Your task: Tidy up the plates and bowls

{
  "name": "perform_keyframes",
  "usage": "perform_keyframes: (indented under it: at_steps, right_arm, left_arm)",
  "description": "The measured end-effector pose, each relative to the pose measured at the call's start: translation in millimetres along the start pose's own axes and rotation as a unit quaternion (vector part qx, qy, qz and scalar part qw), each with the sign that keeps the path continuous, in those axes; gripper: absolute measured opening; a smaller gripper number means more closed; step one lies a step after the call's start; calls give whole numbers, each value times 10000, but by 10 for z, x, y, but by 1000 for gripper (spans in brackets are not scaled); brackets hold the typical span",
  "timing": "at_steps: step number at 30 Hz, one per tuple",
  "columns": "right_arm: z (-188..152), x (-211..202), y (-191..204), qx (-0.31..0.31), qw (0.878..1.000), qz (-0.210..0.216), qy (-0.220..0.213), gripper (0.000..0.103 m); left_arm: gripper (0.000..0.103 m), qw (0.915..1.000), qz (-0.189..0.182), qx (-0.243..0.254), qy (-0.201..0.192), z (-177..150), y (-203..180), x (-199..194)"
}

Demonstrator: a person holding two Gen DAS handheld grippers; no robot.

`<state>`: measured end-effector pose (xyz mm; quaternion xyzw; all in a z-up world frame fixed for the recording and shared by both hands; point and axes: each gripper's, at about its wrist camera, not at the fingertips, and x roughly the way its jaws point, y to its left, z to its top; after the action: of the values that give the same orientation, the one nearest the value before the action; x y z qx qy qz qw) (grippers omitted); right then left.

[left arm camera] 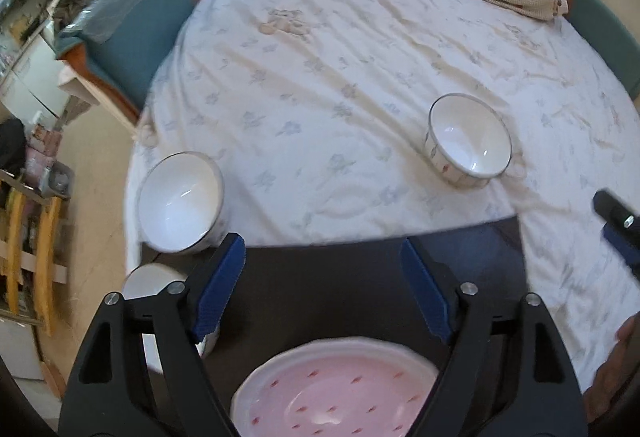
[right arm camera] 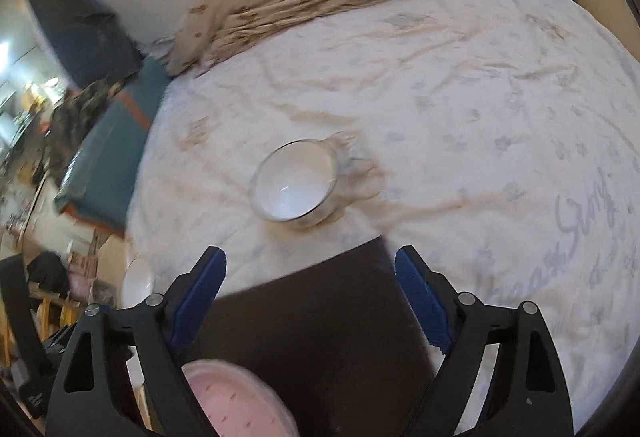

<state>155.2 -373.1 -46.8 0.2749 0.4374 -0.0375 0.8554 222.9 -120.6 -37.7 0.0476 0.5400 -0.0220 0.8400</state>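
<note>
You had both the left gripper (left arm camera: 322,281) and right gripper (right arm camera: 310,297) released and empty, so little looked done: the pink plate (left arm camera: 336,393) lay below your left fingers on the dark tabletop (left arm camera: 320,285), one bowl (left arm camera: 469,140) sat on the bed (left arm camera: 320,77) ahead, another bowl (left arm camera: 180,201) left of them.

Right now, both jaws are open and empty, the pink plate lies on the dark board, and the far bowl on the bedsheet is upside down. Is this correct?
Not quite. The far bowl sits upright on the bedsheet, its white inside showing in the left wrist view. The rest holds: the pink plate lies on the dark board, and both jaws are open and empty.
</note>
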Motion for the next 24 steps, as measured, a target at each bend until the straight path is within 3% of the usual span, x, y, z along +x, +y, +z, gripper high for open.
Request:
perform_keyframes:
  at_steps: [5,8,12,15,17,21,23,24]
  right_arm:
    - [200,365,-290,635,9974,118,330,89]
    - [282,564,-343,832,9948,266,527,85]
    - [399,865,-259,796,9936,299,747,75]
    - [432,1089,-212,780,9926,221,901,69]
    - [438,1219,-202,749,9919,178,1012,66]
    - [431,1436,-202,691,9901,109,1220,59]
    - [424,1504,-244,742,9887,71,1297,59]
    - [412,1541,-278,802,9874,99,1360,59]
  left_arm:
    - [77,9981,-523,-55,313,300,-207,317]
    - [77,9974,-653,46,309,453,-387,467]
    - [76,9979,-545,135,308,673,-591,737]
    - [65,9980,-442,-3,457,801,-661,954]
    - [63,9959,-634,-122,629,879,-726,1111]
    - [61,9951,-654,67,734,939,-918,1261]
    - [44,9945,-625,191,814,935,-1000,1342]
    - [41,9939,-611,223,888,927,-1031,1387]
